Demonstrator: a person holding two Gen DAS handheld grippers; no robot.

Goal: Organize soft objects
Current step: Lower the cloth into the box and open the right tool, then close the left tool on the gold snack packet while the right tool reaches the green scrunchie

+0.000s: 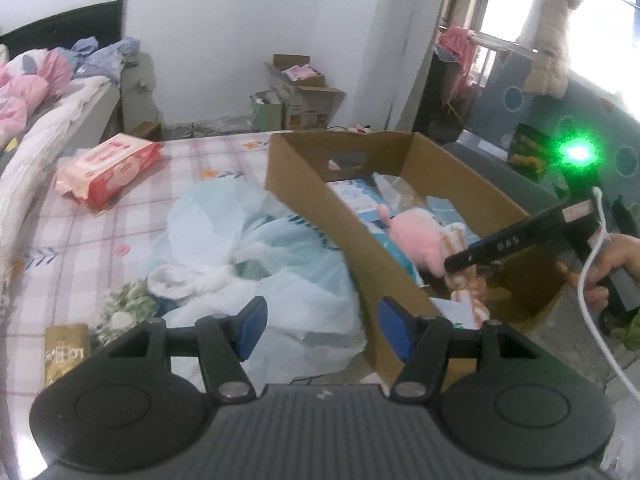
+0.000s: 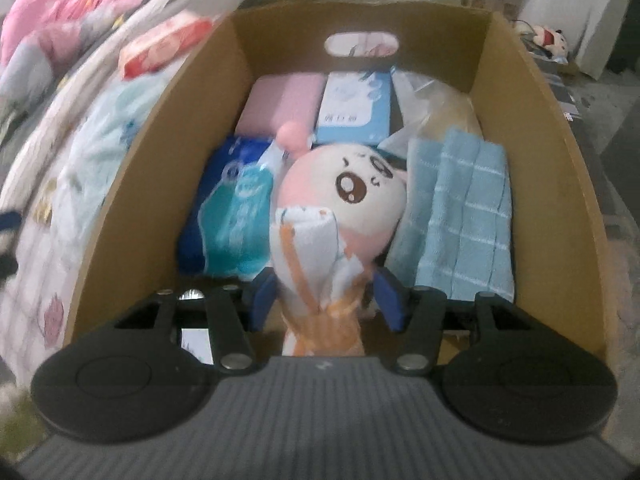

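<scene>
A cardboard box [image 1: 320, 208] stands on the bed; its wall fills the right wrist view [image 2: 160, 184]. Inside lie a pink plush toy [image 2: 352, 192], a blue towel [image 2: 464, 216], blue packets [image 2: 236, 216], a pink block [image 2: 284, 100] and a light blue pack [image 2: 356, 108]. My right gripper [image 2: 326, 294] is over the box's near end, shut on an orange-and-white cloth [image 2: 316, 256]; it also shows in the left wrist view [image 1: 472, 270]. My left gripper [image 1: 320, 326] is open and empty, above a pale blue plastic bag [image 1: 256, 240] left of the box.
A red-and-pink tissue pack [image 1: 108, 168] lies on the checked sheet [image 1: 80, 248]. White socks [image 1: 188, 280], a green patterned item [image 1: 128, 304] and a gold packet [image 1: 64, 352] lie near the left gripper. Bedding is piled at the far left [image 1: 36, 92]. Boxes stand by the wall [image 1: 300, 92].
</scene>
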